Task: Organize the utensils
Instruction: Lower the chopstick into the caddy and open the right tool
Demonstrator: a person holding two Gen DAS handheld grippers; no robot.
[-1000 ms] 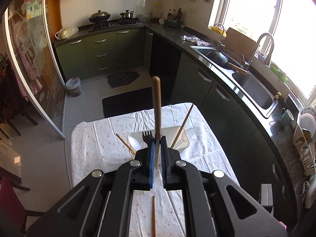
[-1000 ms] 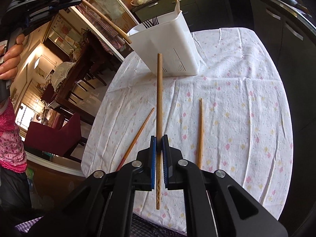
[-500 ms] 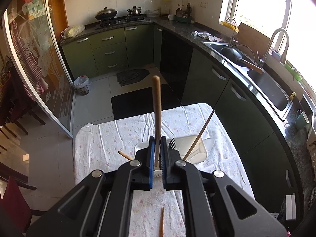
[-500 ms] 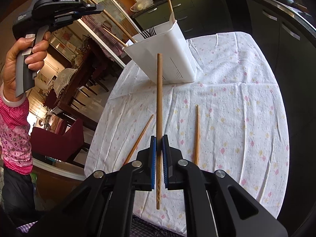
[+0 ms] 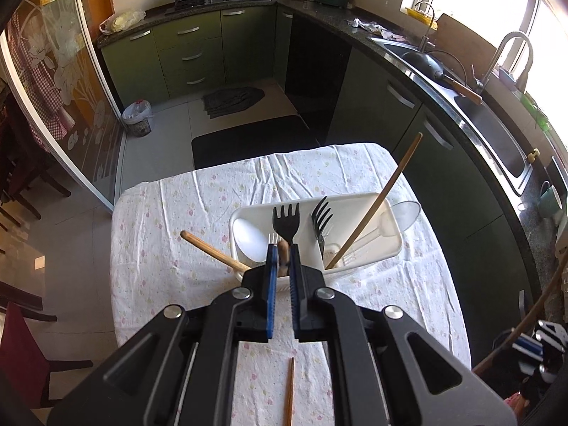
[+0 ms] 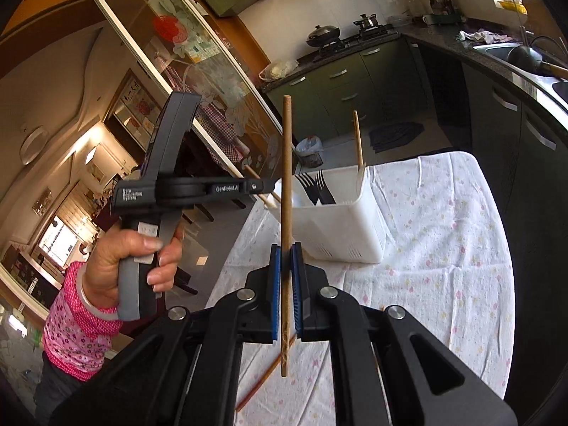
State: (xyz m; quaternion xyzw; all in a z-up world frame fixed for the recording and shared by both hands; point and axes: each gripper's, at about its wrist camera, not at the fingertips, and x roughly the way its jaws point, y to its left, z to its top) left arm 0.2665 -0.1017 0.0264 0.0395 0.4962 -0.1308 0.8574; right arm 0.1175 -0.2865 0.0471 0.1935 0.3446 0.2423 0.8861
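Chopsticks going into the white utensil bin (image 5: 369,248) on the clothed table (image 5: 170,248).
Left wrist view: left gripper (image 5: 280,266) clamps a chopstick (image 5: 283,248) over the bin's near rim. Right wrist view: right gripper (image 6: 285,277) pinches another chopstick (image 6: 286,177) upright, near the table's near edge.

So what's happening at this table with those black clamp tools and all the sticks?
A person is sorting utensils into a white caddy on the clothed table, a handheld gripper in each hand. The left gripper is pinching a wooden chopstick over the caddy, which already holds black forks, clear spoons and other chopsticks. The right gripper holds a second chopstick upright. Loose chopsticks lie on the cloth.
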